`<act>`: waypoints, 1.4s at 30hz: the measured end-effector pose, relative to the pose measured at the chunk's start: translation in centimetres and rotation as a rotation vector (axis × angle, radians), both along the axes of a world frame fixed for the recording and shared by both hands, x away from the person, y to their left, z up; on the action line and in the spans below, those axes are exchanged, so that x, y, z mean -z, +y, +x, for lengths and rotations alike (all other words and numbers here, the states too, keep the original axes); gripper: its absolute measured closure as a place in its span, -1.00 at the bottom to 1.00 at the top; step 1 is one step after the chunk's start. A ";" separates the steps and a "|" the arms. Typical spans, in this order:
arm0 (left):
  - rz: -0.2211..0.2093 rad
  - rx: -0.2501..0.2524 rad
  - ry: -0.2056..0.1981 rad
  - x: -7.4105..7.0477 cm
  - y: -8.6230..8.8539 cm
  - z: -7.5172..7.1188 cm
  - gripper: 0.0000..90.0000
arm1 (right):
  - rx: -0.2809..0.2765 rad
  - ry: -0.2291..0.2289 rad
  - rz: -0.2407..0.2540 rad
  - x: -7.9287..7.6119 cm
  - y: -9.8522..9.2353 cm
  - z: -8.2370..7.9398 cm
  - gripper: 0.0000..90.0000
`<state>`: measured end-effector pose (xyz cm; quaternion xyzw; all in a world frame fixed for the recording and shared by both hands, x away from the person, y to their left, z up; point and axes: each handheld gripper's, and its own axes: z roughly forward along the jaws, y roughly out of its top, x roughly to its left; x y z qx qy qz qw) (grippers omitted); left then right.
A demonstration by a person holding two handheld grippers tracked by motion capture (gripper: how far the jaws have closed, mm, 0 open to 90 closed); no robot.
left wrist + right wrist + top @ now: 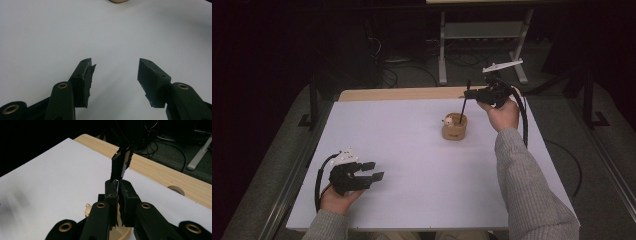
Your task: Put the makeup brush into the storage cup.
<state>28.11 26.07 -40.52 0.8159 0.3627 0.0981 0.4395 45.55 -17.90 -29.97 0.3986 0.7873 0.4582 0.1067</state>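
No readable text or labels

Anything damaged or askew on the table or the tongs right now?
Yes: the left tongs have a ragged, torn pad on one jaw. The black stick leans in the wooden holder, held by the right tongs.
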 end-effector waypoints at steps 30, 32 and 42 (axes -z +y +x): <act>0.018 0.005 0.009 0.3 -0.4 0.2 -0.04 | 0.030 0.015 -0.002 2.6 0.5 0.2 0.88; 0.017 0.004 0.009 0.3 -0.5 0.2 -0.05 | 0.028 0.013 -0.006 2.9 0.5 0.4 0.88; 0.016 0.005 0.010 0.3 -0.4 0.2 -0.05 | 0.037 0.037 -0.003 4.3 0.7 0.8 0.87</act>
